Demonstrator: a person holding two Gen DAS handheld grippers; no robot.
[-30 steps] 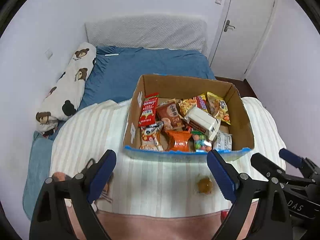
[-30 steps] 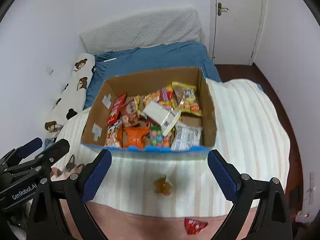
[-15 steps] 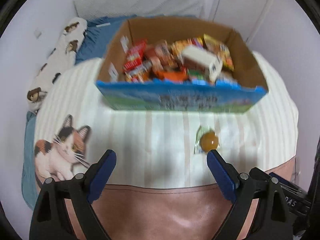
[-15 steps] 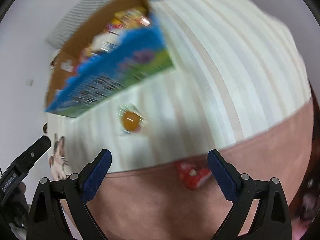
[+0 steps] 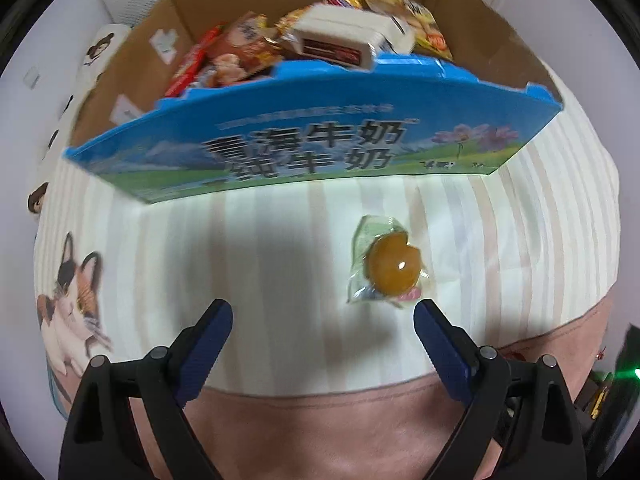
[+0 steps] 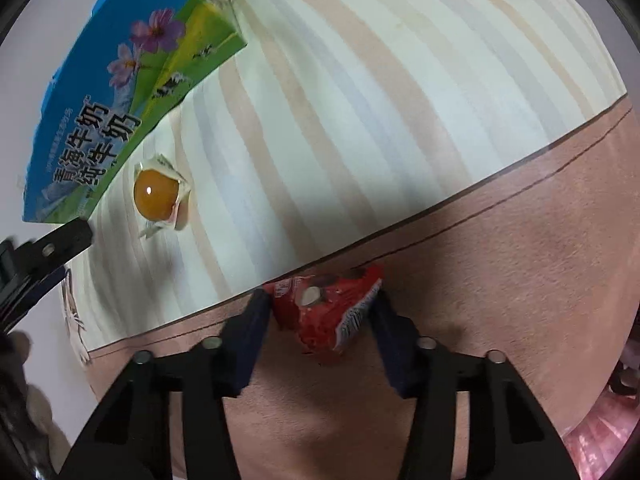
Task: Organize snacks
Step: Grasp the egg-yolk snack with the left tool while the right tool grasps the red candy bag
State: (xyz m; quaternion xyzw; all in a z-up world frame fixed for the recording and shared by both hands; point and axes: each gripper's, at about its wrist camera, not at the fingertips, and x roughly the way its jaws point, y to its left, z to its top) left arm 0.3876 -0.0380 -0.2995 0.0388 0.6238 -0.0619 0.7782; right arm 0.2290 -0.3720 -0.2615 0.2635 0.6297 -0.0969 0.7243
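A cardboard box with a blue printed front holds several snack packets and rests on the striped blanket. A jelly cup in clear wrap lies on the blanket in front of the box. My left gripper is open just short of it, with the cup ahead of the right-hand finger. A red snack packet lies on the blanket's pink band. My right gripper has its jaws closing on the packet, and both pads touch its sides. The right wrist view also takes in the jelly cup and the box.
The blanket has pale stripes, a pink band along the near edge and a cat print at the left. A bear-print pillow lies left of the box. A finger of the left gripper shows at the right wrist view's left edge.
Both grippers have dropped close to the blanket. The right one rolled, came over the red packet and narrowed its jaws around it. The left one stayed open and neared the jelly cup.
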